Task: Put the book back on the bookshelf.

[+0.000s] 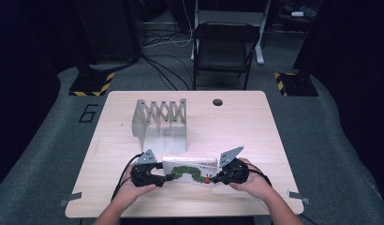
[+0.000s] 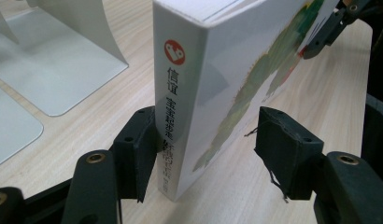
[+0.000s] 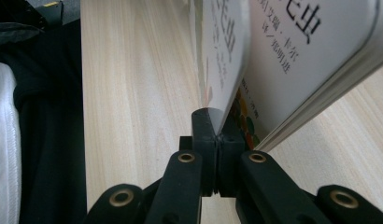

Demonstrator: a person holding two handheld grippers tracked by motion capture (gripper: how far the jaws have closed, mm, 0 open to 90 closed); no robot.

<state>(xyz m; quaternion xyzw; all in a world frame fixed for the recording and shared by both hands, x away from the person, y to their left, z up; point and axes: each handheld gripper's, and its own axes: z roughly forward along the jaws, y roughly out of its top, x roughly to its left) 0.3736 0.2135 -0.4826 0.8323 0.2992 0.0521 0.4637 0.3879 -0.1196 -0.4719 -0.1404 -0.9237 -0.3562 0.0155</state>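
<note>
White and glossy, the caterpillar picture book [image 1: 190, 171] lies near the table's [image 1: 255, 126] six o'clock edge. Your right gripper [image 1: 221, 177] pinches its front cover at three o'clock; the book's far end is cut off there. Your left gripper [image 2: 206, 154] straddles the spine at nine o'clock, one pad touching, the other apart. At twelve o'clock stands a grey metal book rack [image 1: 160, 123].

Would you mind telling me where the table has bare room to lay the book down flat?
The right half of the table, between the round hole and the right edge, is bare. So is the left strip beside the metal book rack. The near middle is crowded: the book stands there between the left tool and right tool.
</note>
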